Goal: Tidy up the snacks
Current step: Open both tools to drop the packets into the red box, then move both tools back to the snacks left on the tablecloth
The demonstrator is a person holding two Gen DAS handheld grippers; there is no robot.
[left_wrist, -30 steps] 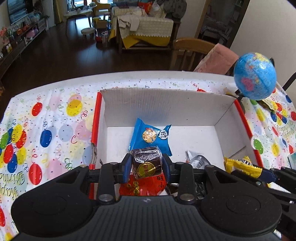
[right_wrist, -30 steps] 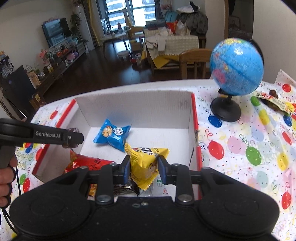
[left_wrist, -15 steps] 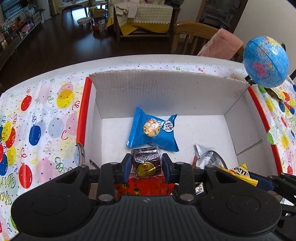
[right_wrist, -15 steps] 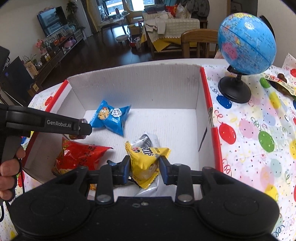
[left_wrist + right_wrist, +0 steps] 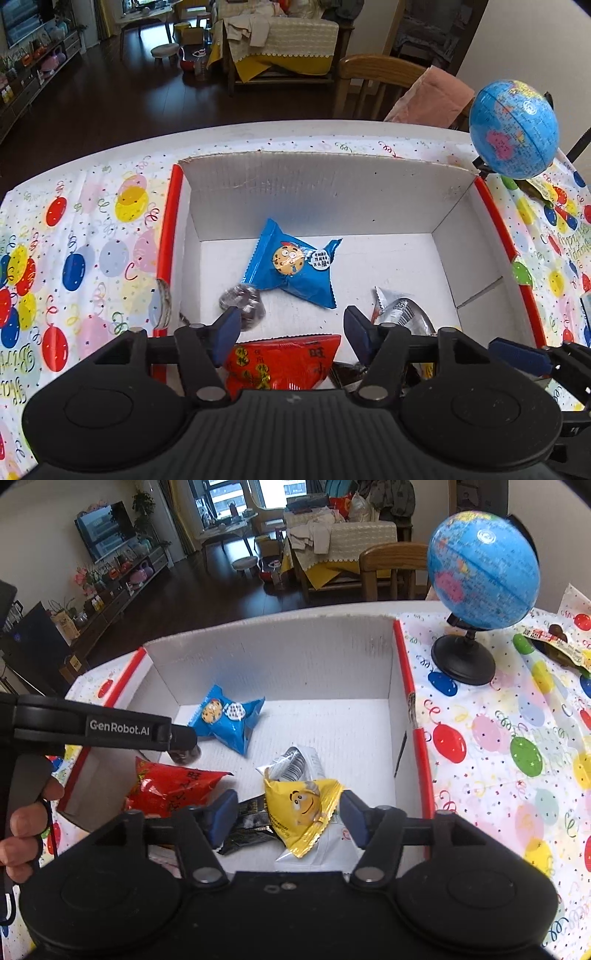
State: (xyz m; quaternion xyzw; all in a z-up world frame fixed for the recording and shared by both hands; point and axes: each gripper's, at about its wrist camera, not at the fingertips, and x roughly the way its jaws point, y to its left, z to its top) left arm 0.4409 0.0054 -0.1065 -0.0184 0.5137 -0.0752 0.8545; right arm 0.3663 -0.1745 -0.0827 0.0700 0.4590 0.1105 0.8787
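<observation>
A white cardboard box (image 5: 325, 195) with red edges holds the snacks. My left gripper (image 5: 291, 332) hangs over its near side, jaws opening, with nothing between them. A dark chocolate piece (image 5: 242, 304) lies loose on the box floor just beyond the left finger. My right gripper (image 5: 286, 814) is also opening. A yellow candy packet (image 5: 303, 808) rests between its fingers on other wrappers, clear of both pads. Also in the box are a blue cookie pack (image 5: 291, 267), a red packet (image 5: 284, 363) and a silver pack (image 5: 295, 762).
A blue globe (image 5: 480, 572) on a black stand sits on the balloon-print tablecloth (image 5: 517, 738) right of the box. Another wrapped snack (image 5: 554, 646) lies at the far right. A black wrapper (image 5: 247, 819) lies under the yellow packet. A hand (image 5: 22, 823) holds the left gripper's handle.
Both grippers have gone from shut to open. The chocolate piece left the left jaws and landed on the box floor. The yellow packet dropped free onto the wrappers.
</observation>
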